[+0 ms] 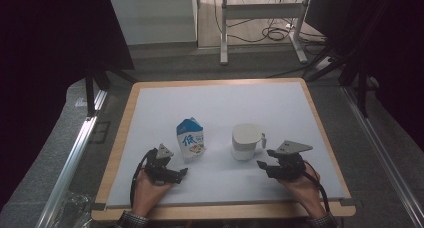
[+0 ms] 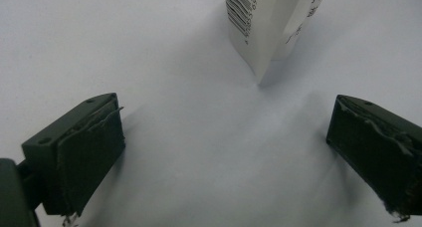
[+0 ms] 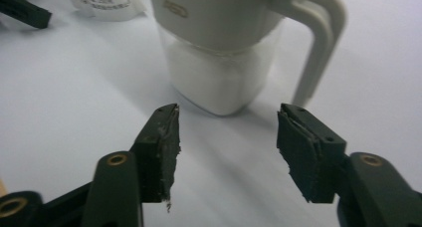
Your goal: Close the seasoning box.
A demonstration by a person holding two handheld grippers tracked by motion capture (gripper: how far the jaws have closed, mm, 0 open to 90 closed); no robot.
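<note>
Carton [image 1: 190, 139], jug [image 1: 245, 141] on white mat [image 1: 220, 103]; cabled floor [image 1: 260, 30] behind.

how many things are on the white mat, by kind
milk carton: 1
white jug with handle: 1
hand-held claw: 2, left claw and right claw
total: 4

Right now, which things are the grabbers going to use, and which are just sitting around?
For the job:
milk carton, in front of the open left gripper
white jug, in front of the open right gripper

Just about:
white mat
cables on the floor
desk frame behind the table
</note>
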